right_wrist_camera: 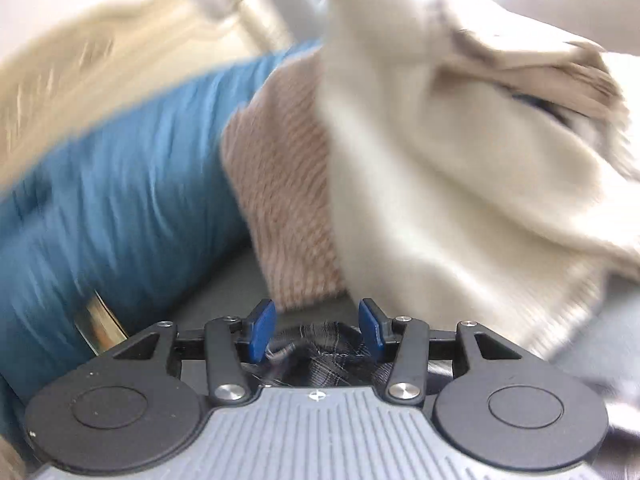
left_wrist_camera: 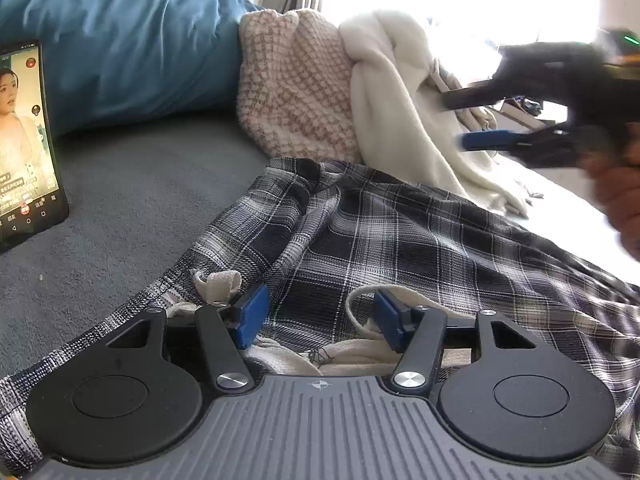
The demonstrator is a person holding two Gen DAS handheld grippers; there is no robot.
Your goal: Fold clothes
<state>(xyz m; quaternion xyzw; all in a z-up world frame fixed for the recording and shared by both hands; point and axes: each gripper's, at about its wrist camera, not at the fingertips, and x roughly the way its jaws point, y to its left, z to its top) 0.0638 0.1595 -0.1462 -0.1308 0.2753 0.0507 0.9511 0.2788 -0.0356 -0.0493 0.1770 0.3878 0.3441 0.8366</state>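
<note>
The plaid garment [left_wrist_camera: 400,232] lies spread over the grey bed surface [left_wrist_camera: 132,200], filling the lower centre and right of the left wrist view, with its cream lining and a drawstring loop [left_wrist_camera: 360,308] turned up near the bottom. The left gripper [left_wrist_camera: 322,314] sits low over that waistband area, its blue-padded fingers [left_wrist_camera: 252,316] set wide apart with plaid cloth showing between them; nothing is pinched.

In the upper right of the same view the right gripper [left_wrist_camera: 472,120] appears blurred, held by a hand [left_wrist_camera: 616,184], its two fingers spread and pointing left toward the heap of clothes. In its own view the right gripper [right_wrist_camera: 316,326] also has its fingers wide, with dark plaid fabric [right_wrist_camera: 320,356] just below the gap.

Above the plaid garment, at the frame's upper centre, a pink-and-white knit [left_wrist_camera: 296,88] leans against a cream garment [left_wrist_camera: 400,104], the two touching. A blue duvet [left_wrist_camera: 120,40] fills the upper left. A phone [left_wrist_camera: 24,140] with a lit screen stands propped at the left edge on the bed.
</note>
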